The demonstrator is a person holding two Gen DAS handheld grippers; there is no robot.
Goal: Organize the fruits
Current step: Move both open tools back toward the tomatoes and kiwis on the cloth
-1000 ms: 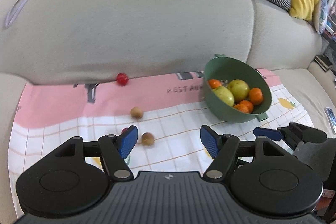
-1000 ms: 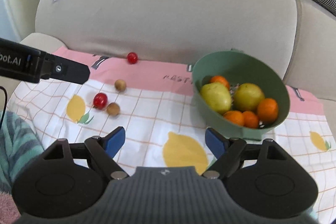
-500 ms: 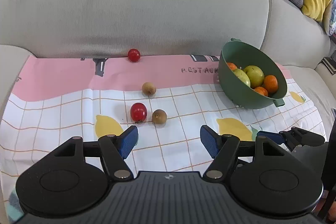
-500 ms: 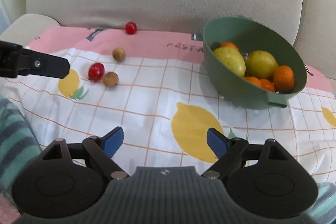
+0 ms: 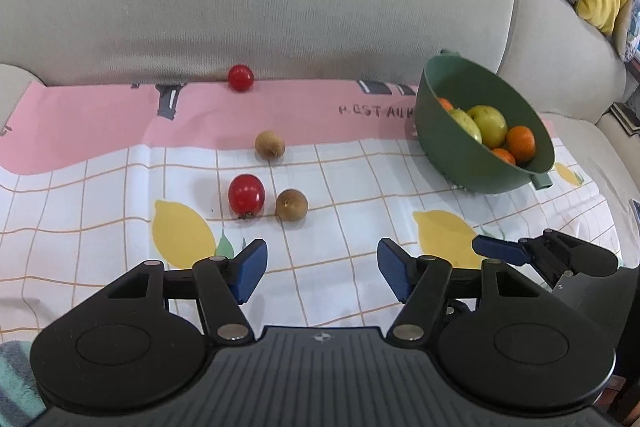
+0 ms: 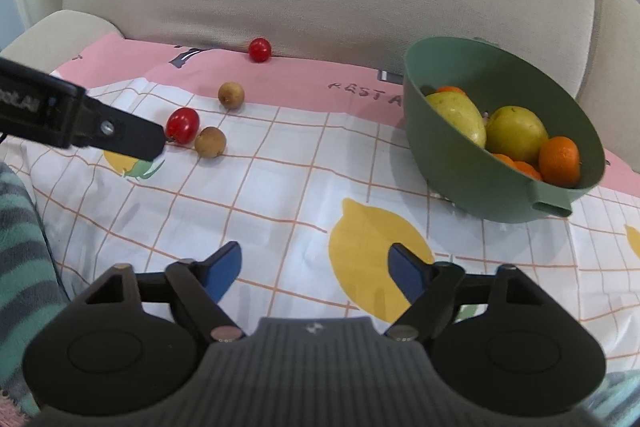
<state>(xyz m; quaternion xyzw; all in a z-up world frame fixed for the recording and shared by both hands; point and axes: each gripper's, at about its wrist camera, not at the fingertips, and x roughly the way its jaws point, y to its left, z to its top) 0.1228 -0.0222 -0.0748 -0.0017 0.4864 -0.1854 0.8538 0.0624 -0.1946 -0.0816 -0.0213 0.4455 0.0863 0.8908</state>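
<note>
Left gripper (image 5: 322, 269): we narrowed its empty jaws, still apart, near the red cherry tomato (image 5: 246, 195).
Right gripper (image 6: 312, 271): likewise narrowed, apart, empty, near the tilted green plastic bowl (image 6: 472, 183).

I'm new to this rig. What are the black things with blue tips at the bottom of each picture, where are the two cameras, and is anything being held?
Each is a hand-held two-finger gripper, carried by a person; a camera on it looks forward along its blue-padded fingers. One picture is from the left gripper, the other from the right gripper. Both have just been closing a little but are open, with nothing between the pads.

Ahead, a lemon-print cloth covers a sofa seat. On it lie two red tomatoes and two small brown fruits. To the right, a tilted green bowl holds oranges and yellow-green fruits. The black bar at the left of the right view is the left gripper's finger.
</note>
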